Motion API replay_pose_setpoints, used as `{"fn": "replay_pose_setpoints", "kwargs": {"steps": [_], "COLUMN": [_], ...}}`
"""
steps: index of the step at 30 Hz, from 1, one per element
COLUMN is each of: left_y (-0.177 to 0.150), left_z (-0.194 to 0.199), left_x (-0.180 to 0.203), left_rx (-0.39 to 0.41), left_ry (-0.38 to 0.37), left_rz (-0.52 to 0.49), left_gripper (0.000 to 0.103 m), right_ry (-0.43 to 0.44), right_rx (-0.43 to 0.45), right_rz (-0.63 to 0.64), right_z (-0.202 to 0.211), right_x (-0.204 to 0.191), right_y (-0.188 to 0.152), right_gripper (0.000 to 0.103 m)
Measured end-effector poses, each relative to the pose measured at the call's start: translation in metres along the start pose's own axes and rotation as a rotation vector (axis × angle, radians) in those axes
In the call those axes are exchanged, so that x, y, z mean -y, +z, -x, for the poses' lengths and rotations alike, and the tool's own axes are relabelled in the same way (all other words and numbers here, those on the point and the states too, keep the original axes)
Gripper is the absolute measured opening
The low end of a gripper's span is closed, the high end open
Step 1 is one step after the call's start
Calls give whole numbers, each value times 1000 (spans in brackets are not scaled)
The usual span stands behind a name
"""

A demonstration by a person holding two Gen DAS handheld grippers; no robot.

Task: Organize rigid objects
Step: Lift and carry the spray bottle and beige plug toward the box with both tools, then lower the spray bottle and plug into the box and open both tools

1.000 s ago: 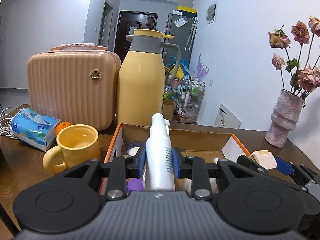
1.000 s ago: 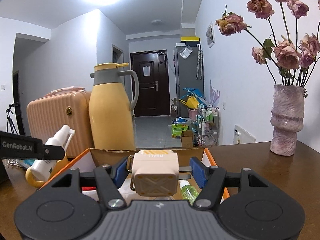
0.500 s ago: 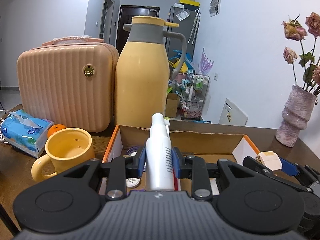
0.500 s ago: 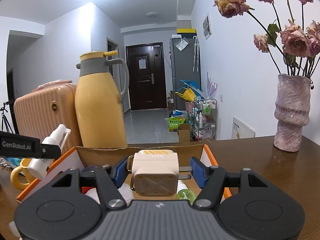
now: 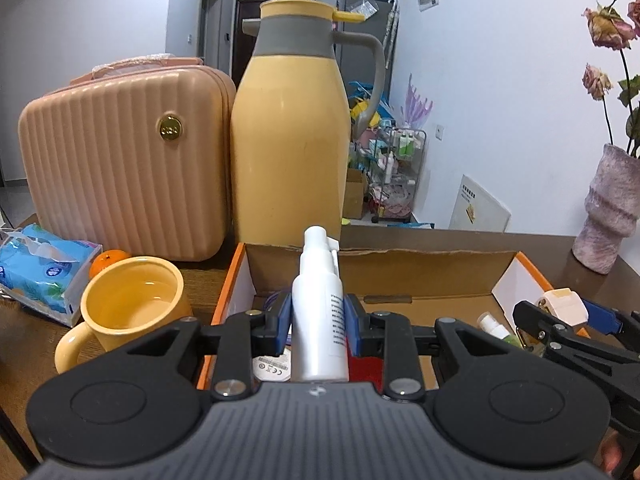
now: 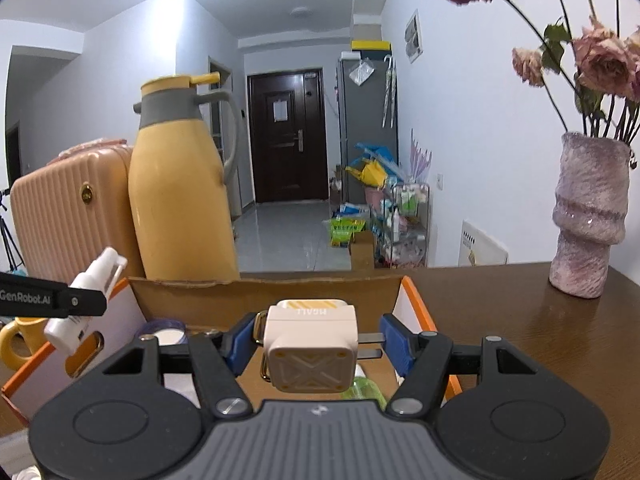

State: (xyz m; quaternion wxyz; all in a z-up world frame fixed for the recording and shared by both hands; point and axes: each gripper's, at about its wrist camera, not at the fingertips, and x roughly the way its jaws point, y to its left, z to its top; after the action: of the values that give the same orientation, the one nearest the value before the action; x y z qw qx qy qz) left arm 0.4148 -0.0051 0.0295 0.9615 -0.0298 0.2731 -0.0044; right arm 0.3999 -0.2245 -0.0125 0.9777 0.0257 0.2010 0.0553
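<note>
Left wrist view: the left hand-held gripper (image 5: 318,320) clamps a white spray bottle (image 5: 319,312), now lower over the cardboard box (image 5: 420,272). The right hand-held gripper (image 6: 316,340), half-open, grips a cream plug (image 6: 310,346), likewise nearer; both look ready to drop in.

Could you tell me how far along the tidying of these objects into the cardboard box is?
Partly done: the box already holds a small green bottle. In hand: left tongs grip a white spray bottle, right tongs a cream plug adapter, both over the box, unreleased.
</note>
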Motion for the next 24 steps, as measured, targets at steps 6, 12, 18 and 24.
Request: {"fn": "replay_pose_setpoints", "kwargs": {"steps": [6, 12, 18, 24], "left_y": [-2, -2, -2, -3], "left_z": [4, 5, 6, 9], "left_x": [-3, -3, -4, -3], "left_rx": [22, 34, 35, 44], "left_ry": [39, 64, 72, 74], "left_rz": [1, -5, -4, -3], "left_gripper": [92, 103, 103, 103], "right_ry": [-26, -42, -45, -44], "right_rx": [8, 8, 7, 17], "right_rz": [0, 9, 11, 3], "right_z": [4, 5, 6, 10], "right_x": [1, 2, 2, 3], "right_y": [0, 2, 2, 3], "right_gripper": [96, 103, 103, 103]}}
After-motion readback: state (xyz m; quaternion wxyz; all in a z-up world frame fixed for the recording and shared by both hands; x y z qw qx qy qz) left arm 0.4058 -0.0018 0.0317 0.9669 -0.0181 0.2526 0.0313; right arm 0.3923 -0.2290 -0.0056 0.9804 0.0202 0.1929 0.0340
